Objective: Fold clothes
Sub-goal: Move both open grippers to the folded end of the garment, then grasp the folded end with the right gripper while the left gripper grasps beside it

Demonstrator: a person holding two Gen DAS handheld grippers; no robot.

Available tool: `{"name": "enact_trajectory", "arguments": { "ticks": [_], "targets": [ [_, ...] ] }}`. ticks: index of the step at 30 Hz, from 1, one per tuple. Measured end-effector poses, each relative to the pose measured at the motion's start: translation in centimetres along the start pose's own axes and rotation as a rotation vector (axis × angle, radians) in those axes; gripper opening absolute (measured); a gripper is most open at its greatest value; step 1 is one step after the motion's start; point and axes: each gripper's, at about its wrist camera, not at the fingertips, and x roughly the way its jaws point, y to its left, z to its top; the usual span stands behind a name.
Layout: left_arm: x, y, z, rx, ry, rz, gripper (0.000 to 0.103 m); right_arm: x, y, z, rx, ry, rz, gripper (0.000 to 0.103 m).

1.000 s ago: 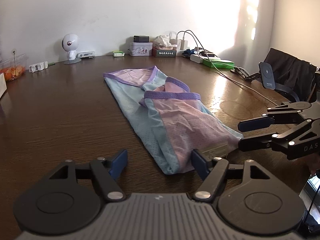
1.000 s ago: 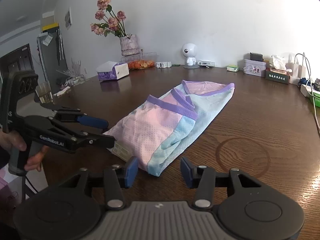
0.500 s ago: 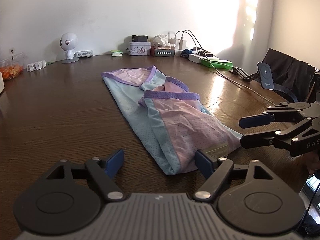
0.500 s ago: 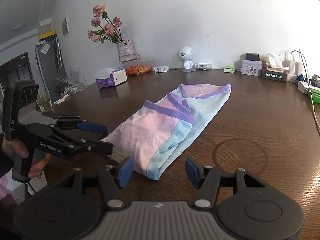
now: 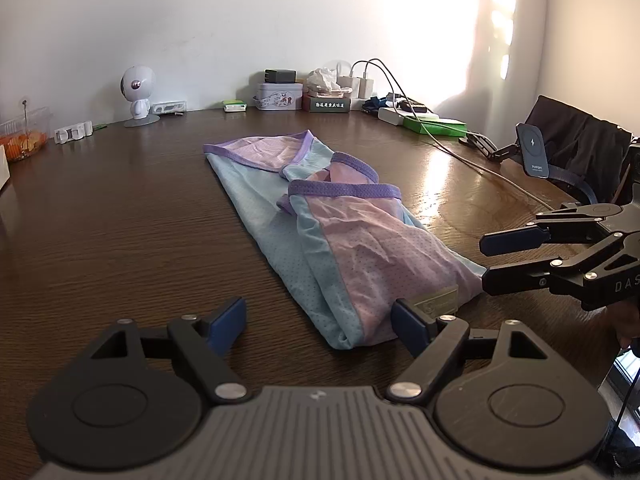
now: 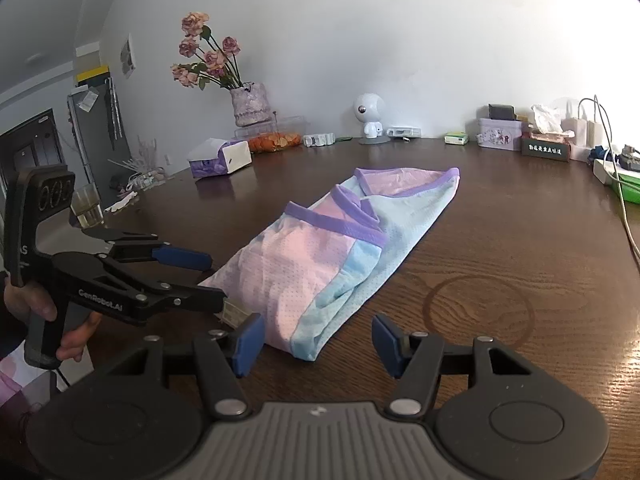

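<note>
Nearest to me, both tongs hover at the near hem of the garment [image 5: 344, 248], neither pinching anything. The left gripper [image 5: 318, 320] stands spread wide, and the right gripper [image 6: 318, 340] is apart too, cloth just ahead of its pads. The pink-and-blue top lies lengthwise on the wooden table [image 5: 120, 220], already folded into a narrow strip, sides turned in. I'd judge the end-to-end fold remains. Farther off, clutter lines the wall.

I count one folded garment [image 5: 340, 236] on my worktop [image 5: 120, 220], two tools, left [image 5: 318, 318] and right [image 6: 316, 340], one robot figurine [image 5: 138, 94], one vase [image 6: 249, 103], and perhaps two tins [image 5: 279, 96].
</note>
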Motion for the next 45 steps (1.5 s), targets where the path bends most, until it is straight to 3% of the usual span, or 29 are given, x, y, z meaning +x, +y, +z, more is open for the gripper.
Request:
{"name": "enact_trajectory", "arguments": {
  "ticks": [16, 23, 27, 28, 29, 30, 31, 33, 35, 40, 42, 43, 44, 45],
  "targets": [
    [-0.1, 0.3, 0.0, -0.010, -0.004, -0.054, 0.083, -0.1, 0.1, 0.0, 0.002, -0.012, -0.025, 0.059],
    [-0.5, 0.2, -0.2, 0.004, -0.021, -0.073, 0.082, 0.6, 0.8, 0.3, -0.042, 0.031, -0.014, 0.058],
    [-1.1, -0.3, -0.1, 0.040, -0.035, -0.132, 0.070, 0.9, 2.0, 0.4, -0.112, 0.034, -0.001, 0.056],
    [-1.0, -0.3, 0.0, 0.047, -0.033, -0.145, 0.063, 1.1, 2.3, 0.5, -0.128, 0.044, -0.004, 0.052],
    [-0.9, -0.4, 0.1, 0.056, -0.027, -0.157, 0.050, 1.4, 2.5, 0.5, -0.144, 0.056, -0.018, 0.041],
    [-0.7, -0.5, 0.2, 0.068, -0.013, -0.166, 0.038, 1.8, 2.8, 0.6, -0.161, 0.069, -0.032, 0.038],
    [-0.4, -0.6, 0.3, 0.079, 0.002, -0.175, 0.014, 1.9, 3.0, 0.6, -0.173, 0.078, -0.041, 0.027],
    [-0.4, -0.7, 0.2, 0.095, 0.013, -0.191, 0.009, 1.8, 3.2, 0.5, -0.180, 0.083, -0.045, 0.010],
    [-0.8, -0.8, -0.1, 0.105, 0.013, -0.208, 0.004, 1.6, 3.5, 0.4, -0.188, 0.088, -0.048, 0.005],
    [-4.3, -1.9, -1.9, 0.122, 0.026, -0.269, 0.004, -0.9, 4.7, -0.8, -0.195, 0.116, 0.006, 0.004],
    [-5.6, -2.1, -2.5, 0.128, 0.004, -0.274, 0.009, -2.6, 5.4, -1.4, -0.204, 0.123, 0.022, 0.004],
    [-6.2, -2.1, -2.8, 0.134, -0.014, -0.280, 0.024, -3.3, 5.7, -1.7, -0.217, 0.120, 0.023, 0.007],
    [-6.8, -2.2, -3.1, 0.141, -0.032, -0.287, 0.049, -4.0, 6.0, -1.9, -0.227, 0.117, 0.023, 0.011],
    [-7.3, -2.3, -3.3, 0.149, -0.047, -0.291, 0.057, -4.4, 6.1, -2.1, -0.231, 0.112, 0.021, 0.013]
  ]
}}
